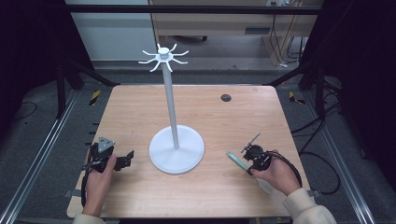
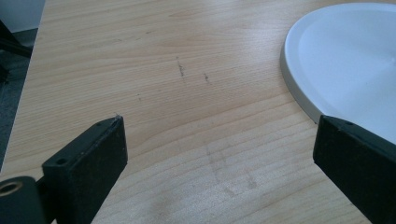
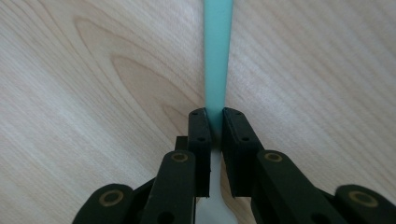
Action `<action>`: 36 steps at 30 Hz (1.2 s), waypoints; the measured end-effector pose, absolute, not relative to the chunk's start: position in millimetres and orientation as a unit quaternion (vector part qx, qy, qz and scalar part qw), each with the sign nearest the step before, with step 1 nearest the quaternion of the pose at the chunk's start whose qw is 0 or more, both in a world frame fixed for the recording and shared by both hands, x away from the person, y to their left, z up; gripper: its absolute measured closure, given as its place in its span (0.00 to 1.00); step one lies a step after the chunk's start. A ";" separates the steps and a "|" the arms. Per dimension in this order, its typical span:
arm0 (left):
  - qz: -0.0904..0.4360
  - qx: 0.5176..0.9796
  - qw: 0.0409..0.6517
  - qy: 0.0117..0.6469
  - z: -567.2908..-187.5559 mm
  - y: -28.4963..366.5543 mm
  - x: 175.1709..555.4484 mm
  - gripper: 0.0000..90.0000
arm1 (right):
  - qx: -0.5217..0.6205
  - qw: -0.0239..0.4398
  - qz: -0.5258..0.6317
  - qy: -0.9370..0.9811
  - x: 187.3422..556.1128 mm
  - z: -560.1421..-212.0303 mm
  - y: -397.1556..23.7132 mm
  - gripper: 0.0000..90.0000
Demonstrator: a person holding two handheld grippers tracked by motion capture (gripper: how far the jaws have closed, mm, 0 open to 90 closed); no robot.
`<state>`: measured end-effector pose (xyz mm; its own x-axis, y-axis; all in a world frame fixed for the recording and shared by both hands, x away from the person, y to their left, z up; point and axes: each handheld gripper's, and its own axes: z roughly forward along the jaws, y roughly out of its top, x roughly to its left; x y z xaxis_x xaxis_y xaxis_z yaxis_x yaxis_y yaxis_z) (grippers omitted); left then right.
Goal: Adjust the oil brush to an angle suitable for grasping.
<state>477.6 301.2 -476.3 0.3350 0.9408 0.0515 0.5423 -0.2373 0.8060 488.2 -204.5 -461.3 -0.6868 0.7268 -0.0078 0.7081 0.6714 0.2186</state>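
A thin teal strip (image 1: 237, 161) lies on the wooden table at the front right. My right gripper (image 1: 250, 164) is shut on the teal strip (image 3: 217, 56), which runs straight up from between the black jaws of my right gripper (image 3: 214, 122); a pale end of it sticks out behind the hand. My left gripper (image 1: 125, 159) rests at the front left, open, with nothing between its fingers (image 2: 95, 154). A white stand (image 1: 170, 100) with a round base (image 1: 176, 150) and hooked arms on top (image 1: 163, 57) rises from the table's middle. Its base rim (image 2: 299, 88) shows beside my left gripper's right jaw.
A small dark round grommet (image 1: 226, 97) sits in the table top at the back right. Black frame bars and cables surround the table. The table's left edge (image 2: 28, 79) lies close to my left gripper.
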 end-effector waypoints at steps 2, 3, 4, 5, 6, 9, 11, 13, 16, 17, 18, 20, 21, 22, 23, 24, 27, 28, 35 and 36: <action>0.279 0.735 0.356 0.505 -476.7 300.9 477.7 0.03 | 0.399 0.048 0.114 0.909 488.0 -453.6 -205.2 0.91; 0.279 0.735 0.356 0.505 -476.6 301.0 477.6 0.03 | 0.403 0.052 0.119 0.906 488.0 -449.4 -204.9 0.91; 0.279 0.734 0.357 0.505 -476.5 301.0 477.4 0.03 | 0.403 0.054 0.127 0.905 488.3 -445.2 -204.8 0.91; 0.280 0.734 0.357 0.505 -476.5 301.0 477.3 0.03 | 0.398 0.062 0.136 0.905 489.7 -439.8 -205.4 0.91; 0.280 0.734 0.357 0.505 -476.5 301.0 477.2 0.03 | 0.403 0.063 0.144 0.901 490.2 -435.7 -204.8 0.91; 0.279 0.734 0.357 0.505 -476.7 301.0 477.3 0.03 | 0.400 0.078 0.165 0.898 495.1 -423.0 -204.8 0.91; 0.279 0.733 0.359 0.506 -476.7 301.3 477.5 0.03 | 0.403 0.079 0.171 0.896 495.7 -420.4 -204.4 0.91; 0.278 0.733 0.359 0.506 -477.0 301.5 477.5 0.03 | 0.401 0.086 0.187 0.892 498.2 -412.6 -203.8 0.91; 0.279 0.732 0.361 0.506 -476.5 301.7 477.4 0.03 | 0.399 0.100 0.218 0.885 502.1 -399.8 -201.7 0.91; 0.279 0.732 0.361 0.506 -476.3 301.7 477.3 0.03 | 0.398 0.106 0.227 0.882 503.9 -395.6 -200.8 0.91; 0.279 0.732 0.361 0.506 -476.4 301.6 477.3 0.03 | 0.397 0.111 0.240 0.879 505.9 -391.7 -199.9 0.91; 0.277 0.733 0.361 0.506 -476.5 301.3 477.4 0.03 | 0.401 0.115 0.264 0.870 509.5 -385.2 -197.5 0.91; 0.277 0.733 0.361 0.505 -476.4 301.3 477.5 0.03 | 0.403 0.116 0.275 0.865 511.8 -382.7 -196.3 0.91; 0.277 0.734 0.361 0.505 -476.4 301.4 477.7 0.03 | 0.408 0.114 0.285 0.860 513.9 -380.4 -194.6 0.91; 0.277 0.733 0.362 0.505 -476.5 301.2 478.0 0.03 | 0.410 0.113 0.296 0.855 516.3 -378.5 -192.6 0.91; 0.277 0.733 0.361 0.505 -476.5 301.3 478.0 0.03 | 0.408 0.116 0.309 0.851 520.0 -376.7 -190.0 0.91; 0.277 0.731 0.364 0.507 -476.2 302.3 477.8 0.03 | 0.405 0.122 0.333 0.843 527.0 -372.5 -182.7 0.91; 0.276 0.729 0.366 0.508 -475.9 303.1 477.7 0.03 | 0.407 0.123 0.342 0.838 528.9 -370.8 -179.7 0.91; 0.275 0.724 0.370 0.513 -476.2 305.9 476.6 0.03 | 0.398 0.139 0.381 0.823 535.7 -367.5 -164.5 0.91; 0.274 0.723 0.372 0.513 -476.1 305.9 476.6 0.03 | 0.395 0.146 0.379 0.824 535.3 -368.3 -162.5 0.91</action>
